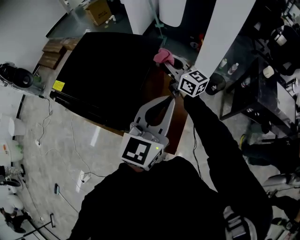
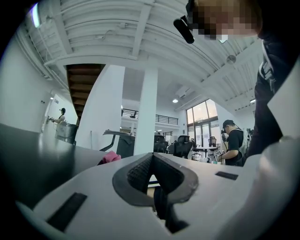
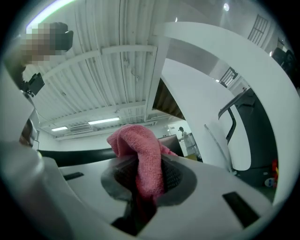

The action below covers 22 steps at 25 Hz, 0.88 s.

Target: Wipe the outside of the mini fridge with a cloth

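From the head view I look down on the black mini fridge (image 1: 108, 70), whose flat top fills the upper middle. My right gripper (image 1: 169, 64) is shut on a pink cloth (image 1: 163, 56) at the fridge's far right edge. In the right gripper view the cloth (image 3: 140, 152) bulges up out of the right gripper (image 3: 147, 176). My left gripper (image 1: 168, 101) hangs nearer to me beside the fridge's right side, shut with nothing in it. The left gripper view shows its tips (image 2: 152, 159) meeting, with the dark fridge surface (image 2: 37, 159) at left and the cloth (image 2: 110, 158) beyond.
A white column (image 1: 225, 33) rises just right of the fridge. A black table (image 1: 262, 89) with bottles stands at the right. A cardboard box (image 1: 98, 11) and wooden boards (image 1: 54, 51) lie behind it, with cables (image 1: 51, 140) on the floor at left. A person (image 2: 233, 140) stands far off.
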Each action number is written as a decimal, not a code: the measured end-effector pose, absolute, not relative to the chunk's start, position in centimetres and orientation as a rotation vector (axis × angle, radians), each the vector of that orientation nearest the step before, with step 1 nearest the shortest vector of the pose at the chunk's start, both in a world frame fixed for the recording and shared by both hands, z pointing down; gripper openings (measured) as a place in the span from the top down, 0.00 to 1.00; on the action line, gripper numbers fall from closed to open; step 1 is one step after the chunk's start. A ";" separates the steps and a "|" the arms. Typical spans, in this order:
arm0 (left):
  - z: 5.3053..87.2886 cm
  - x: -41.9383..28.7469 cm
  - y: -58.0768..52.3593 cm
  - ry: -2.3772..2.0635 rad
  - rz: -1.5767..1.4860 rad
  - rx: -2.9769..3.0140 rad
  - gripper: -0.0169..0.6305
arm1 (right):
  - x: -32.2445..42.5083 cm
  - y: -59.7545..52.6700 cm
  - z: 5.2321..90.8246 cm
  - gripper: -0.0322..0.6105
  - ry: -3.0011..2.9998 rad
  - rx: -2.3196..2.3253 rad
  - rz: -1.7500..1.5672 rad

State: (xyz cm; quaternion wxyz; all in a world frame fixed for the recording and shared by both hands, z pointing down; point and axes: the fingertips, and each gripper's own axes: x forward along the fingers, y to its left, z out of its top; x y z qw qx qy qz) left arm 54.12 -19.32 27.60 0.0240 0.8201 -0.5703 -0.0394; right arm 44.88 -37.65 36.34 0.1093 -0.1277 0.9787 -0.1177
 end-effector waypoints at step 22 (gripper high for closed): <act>52.4 54.8 -24.2 -1.697 0.011 2.305 0.96 | 46.0 -38.2 62.5 0.83 3.211 -0.503 -0.375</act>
